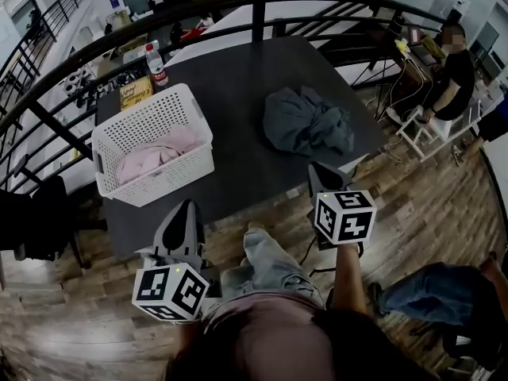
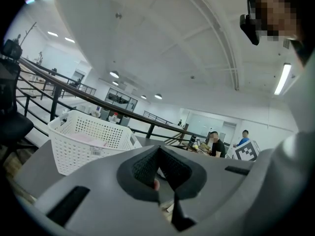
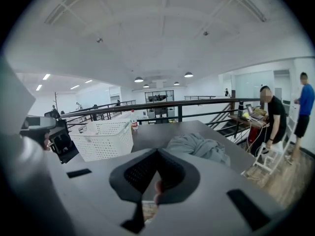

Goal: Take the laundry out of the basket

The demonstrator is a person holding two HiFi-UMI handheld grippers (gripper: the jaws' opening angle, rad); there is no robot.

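Left tool (image 1: 187, 206), right tool (image 1: 320, 170), closed, at table's (image 1: 238, 78) near edge

The basket (image 1: 171, 177) is white perforated plastic, slightly glossy. The pink laundry (image 1: 155, 153) inside and the grey garment (image 1: 305, 121) are soft, wrinkled cloth. The desk (image 1: 238, 86) is dark, matt, smooth. The floor (image 1: 429, 205) is wood planks.

right gripper (image 3: 156, 152): fingers together (empty) | grey garment (image 3: 197, 145) on table (image 3: 152, 133) | basket (image 3: 105, 140) left
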